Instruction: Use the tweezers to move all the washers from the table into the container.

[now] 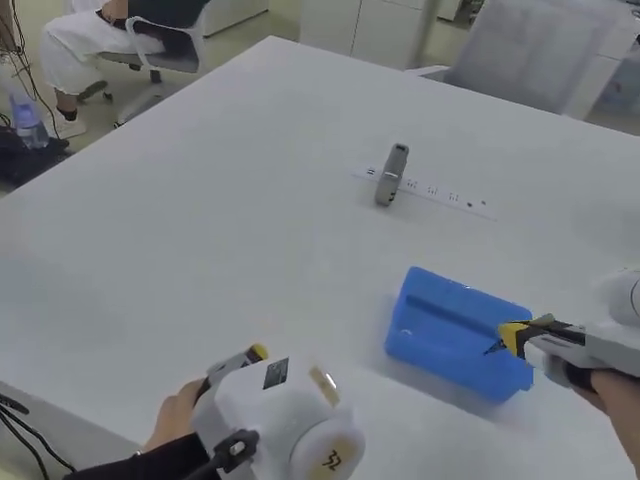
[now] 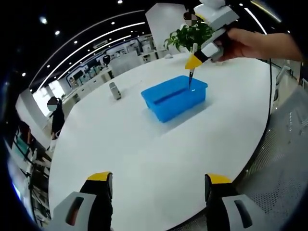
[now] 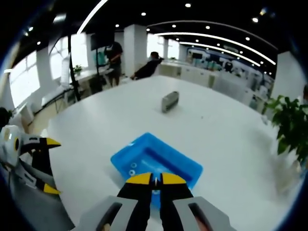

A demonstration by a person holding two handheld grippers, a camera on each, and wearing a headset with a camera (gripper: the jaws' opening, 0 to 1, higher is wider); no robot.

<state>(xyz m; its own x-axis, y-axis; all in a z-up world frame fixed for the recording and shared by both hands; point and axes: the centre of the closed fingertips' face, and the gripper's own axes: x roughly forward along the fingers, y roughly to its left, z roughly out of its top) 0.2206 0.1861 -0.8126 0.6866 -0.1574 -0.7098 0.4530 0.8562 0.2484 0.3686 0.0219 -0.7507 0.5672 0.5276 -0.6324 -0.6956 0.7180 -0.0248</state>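
Two claws are over a big white worktop [image 1: 200,230]. The left claw [image 2: 160,179] is wide. Its two yellow tips are far apart and there is nothing between them. It hangs over the bare near part of the worktop, well apart from the blue container [image 2: 173,98].

The right claw [image 3: 155,179] is narrow. Its yellow tips are squeezed close on the thin dark tweezers [image 2: 190,79]. A hand [image 2: 250,43] holds this claw above the container. In the left gripper view the tweezers point down, and the tip is inside the container, close to one wall. I cannot tell if the tip holds anything.

The container is a low blue box with no lid. It sits flat on the worktop, near the edge by the person. Two tiny washers [image 3: 132,169] lie inside it, close to one wall. They are very small and hard to see.

Past the container, near the middle of the worktop, a small gray block [image 1: 391,173] lies on one end of a flat white socket strip [image 1: 440,191]. A green plant [image 3: 288,125] stands beside the worktop. Far off, a person sits on a chair [image 1: 165,45].
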